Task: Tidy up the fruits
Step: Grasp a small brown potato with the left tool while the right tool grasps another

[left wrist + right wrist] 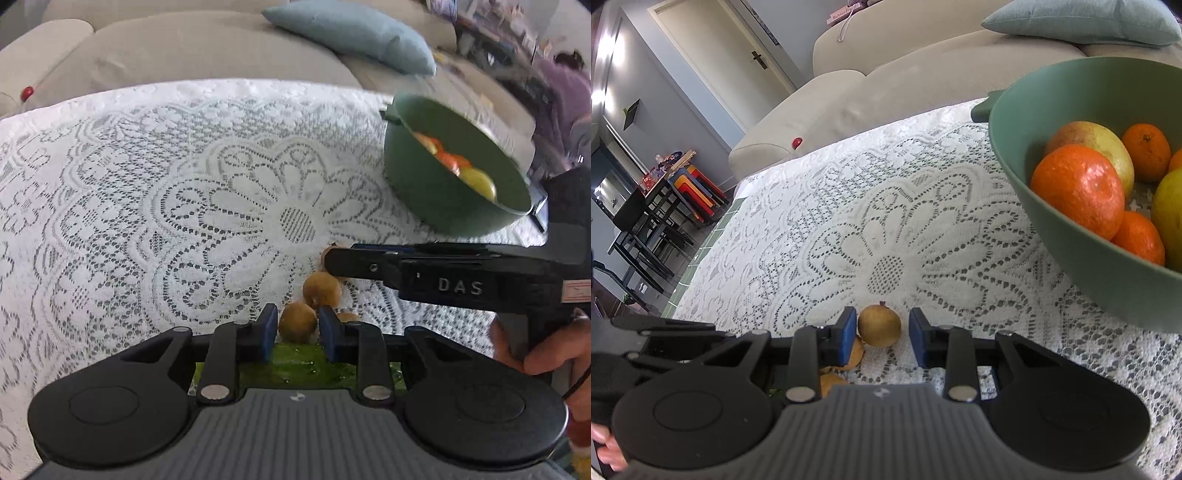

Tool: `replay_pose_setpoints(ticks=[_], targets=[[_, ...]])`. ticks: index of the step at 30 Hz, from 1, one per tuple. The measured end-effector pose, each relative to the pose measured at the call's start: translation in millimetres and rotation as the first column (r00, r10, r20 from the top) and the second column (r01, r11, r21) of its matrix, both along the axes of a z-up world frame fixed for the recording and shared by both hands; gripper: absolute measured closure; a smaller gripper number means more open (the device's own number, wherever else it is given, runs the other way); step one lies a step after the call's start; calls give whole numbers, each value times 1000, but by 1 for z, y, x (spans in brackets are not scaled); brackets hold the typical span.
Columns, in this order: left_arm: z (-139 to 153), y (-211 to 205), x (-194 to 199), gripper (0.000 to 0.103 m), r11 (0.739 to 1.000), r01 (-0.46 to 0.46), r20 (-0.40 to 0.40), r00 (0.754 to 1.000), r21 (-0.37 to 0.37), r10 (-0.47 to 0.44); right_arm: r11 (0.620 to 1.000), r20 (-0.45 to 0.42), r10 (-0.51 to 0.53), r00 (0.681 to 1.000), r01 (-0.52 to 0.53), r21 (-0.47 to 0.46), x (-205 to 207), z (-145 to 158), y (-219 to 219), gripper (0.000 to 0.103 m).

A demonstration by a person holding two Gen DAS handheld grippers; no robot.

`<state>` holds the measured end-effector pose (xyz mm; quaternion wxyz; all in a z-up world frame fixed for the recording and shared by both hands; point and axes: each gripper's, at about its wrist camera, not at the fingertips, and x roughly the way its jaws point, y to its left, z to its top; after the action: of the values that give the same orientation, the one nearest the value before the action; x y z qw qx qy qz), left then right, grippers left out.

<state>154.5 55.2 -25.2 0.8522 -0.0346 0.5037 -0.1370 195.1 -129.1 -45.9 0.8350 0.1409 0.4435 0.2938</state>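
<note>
Several small brown round fruits lie on the white lace tablecloth (147, 184). In the left wrist view, my left gripper (297, 328) is open with one brown fruit (297, 324) between its blue pads; another brown fruit (322, 289) lies just beyond. My right gripper body (443, 273) reaches in from the right over the fruits. In the right wrist view, my right gripper (882, 330) is open around a brown fruit (879, 325), pads not touching it. A green bowl (1052, 206) holds oranges (1078, 190) and yellow fruits; it also shows in the left wrist view (417, 177).
A beige sofa (184, 48) with a light blue cushion (354, 33) stands behind the table. A small red object (796, 141) sits on the sofa arm. The table's left edge (701, 258) drops to a floor with dark chairs. A green surface (295, 365) shows under my left gripper.
</note>
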Motion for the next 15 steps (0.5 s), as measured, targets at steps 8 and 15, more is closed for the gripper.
replay_pose_setpoints(ticks=[8, 15], targets=[[-8, -6, 14, 71, 998, 50, -38, 998, 26, -49, 1000, 2, -3, 1000, 3, 1, 1, 0, -1, 75], [-8, -11, 8, 76, 998, 34, -1, 999, 56, -34, 1000, 3, 0, 1000, 0, 7, 2, -1, 0, 76]])
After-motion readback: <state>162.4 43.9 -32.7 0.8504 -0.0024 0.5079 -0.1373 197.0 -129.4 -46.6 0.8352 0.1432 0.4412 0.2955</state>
